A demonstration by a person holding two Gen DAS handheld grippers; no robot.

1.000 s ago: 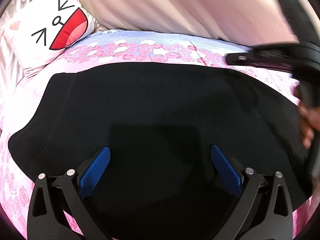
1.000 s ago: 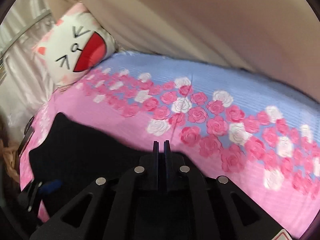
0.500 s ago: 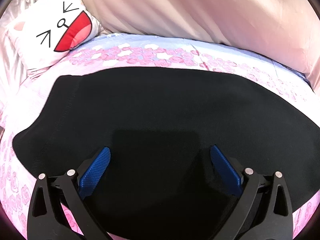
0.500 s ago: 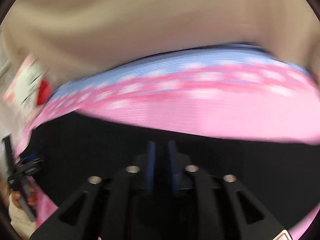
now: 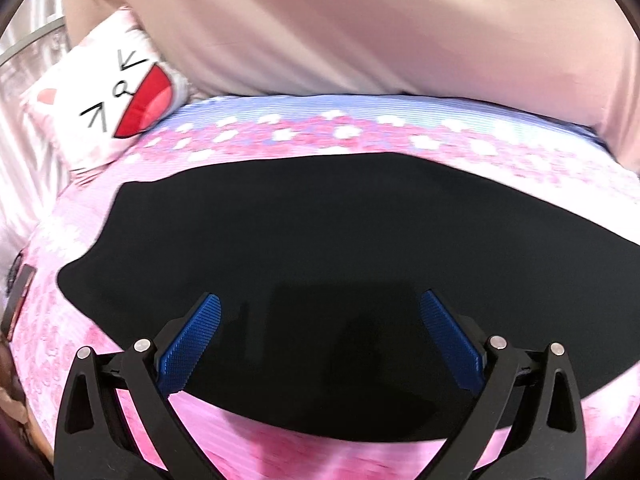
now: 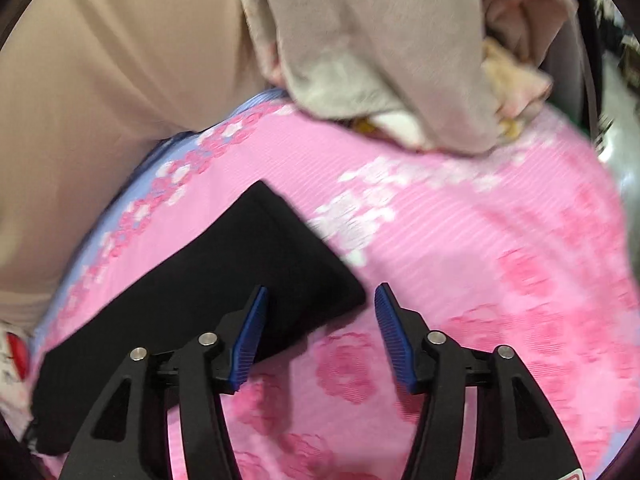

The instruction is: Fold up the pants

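The black pants (image 5: 320, 248) lie flat and stretched out sideways on the pink rose-print bedspread (image 5: 280, 448). My left gripper (image 5: 320, 304) is open and empty, hovering over the near edge of the pants' middle. In the right wrist view the far end of the pants (image 6: 248, 264) shows as a squared black corner. My right gripper (image 6: 320, 292) is open and empty, its left finger over that corner's near edge, its right finger over bare bedspread (image 6: 480, 280).
A white cat-face pillow (image 5: 116, 108) leans at the back left. A beige curtain (image 5: 360, 28) hangs behind the bed. A heap of beige and pale cloths (image 6: 400, 60) lies past the pants' end. A dark object (image 5: 18, 300) sits at the left bed edge.
My right gripper has opened and swung right to the end of the pants. My left gripper has drawn back a little, showing the near edge of the pants.
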